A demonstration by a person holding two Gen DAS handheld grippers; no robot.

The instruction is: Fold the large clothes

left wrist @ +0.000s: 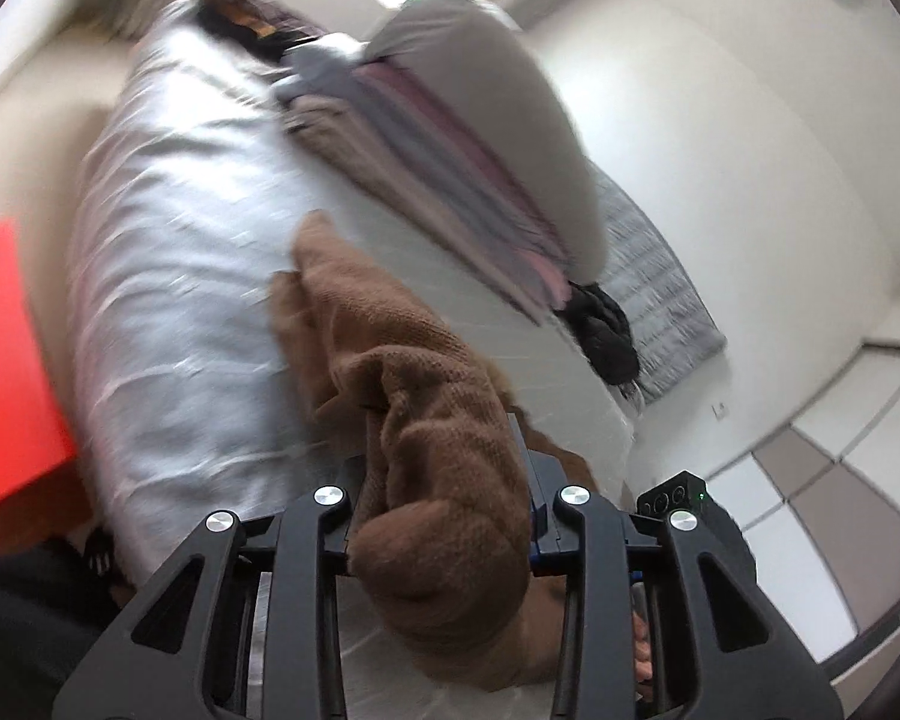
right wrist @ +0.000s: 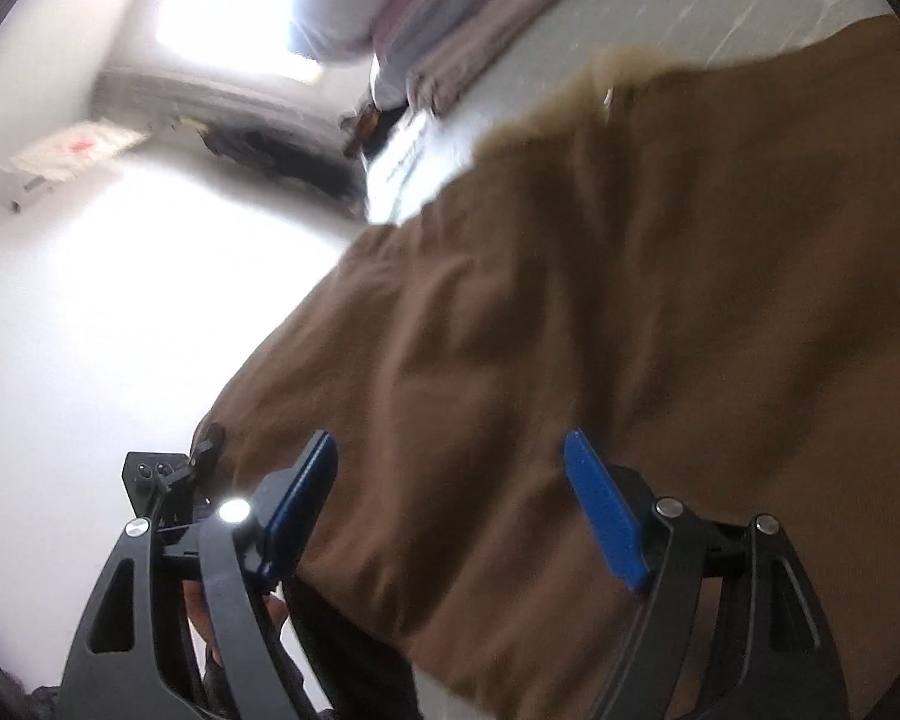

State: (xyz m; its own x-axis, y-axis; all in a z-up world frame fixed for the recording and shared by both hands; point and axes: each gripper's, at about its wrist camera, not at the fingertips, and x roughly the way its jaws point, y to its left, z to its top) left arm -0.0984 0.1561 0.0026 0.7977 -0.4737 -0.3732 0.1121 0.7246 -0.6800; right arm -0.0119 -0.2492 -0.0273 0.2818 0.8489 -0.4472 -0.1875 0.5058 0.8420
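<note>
Pinching a thick bunch of the brown sweater (left wrist: 444, 480), the left hand-held gripper (left wrist: 444, 498) sits at the bottom middle of its frame. The sweater runs up from the fingers toward the frame's middle, over the bed (left wrist: 168, 276). A striped blanket (left wrist: 450, 180) lies at the upper middle, and a red box (left wrist: 6, 360) sits at the left edge. The right hand-held gripper (right wrist: 450, 504) has its blue fingers (right wrist: 606, 510) spread apart, and the brown sweater (right wrist: 630, 300) fills the frame's right side between and past them.
</note>
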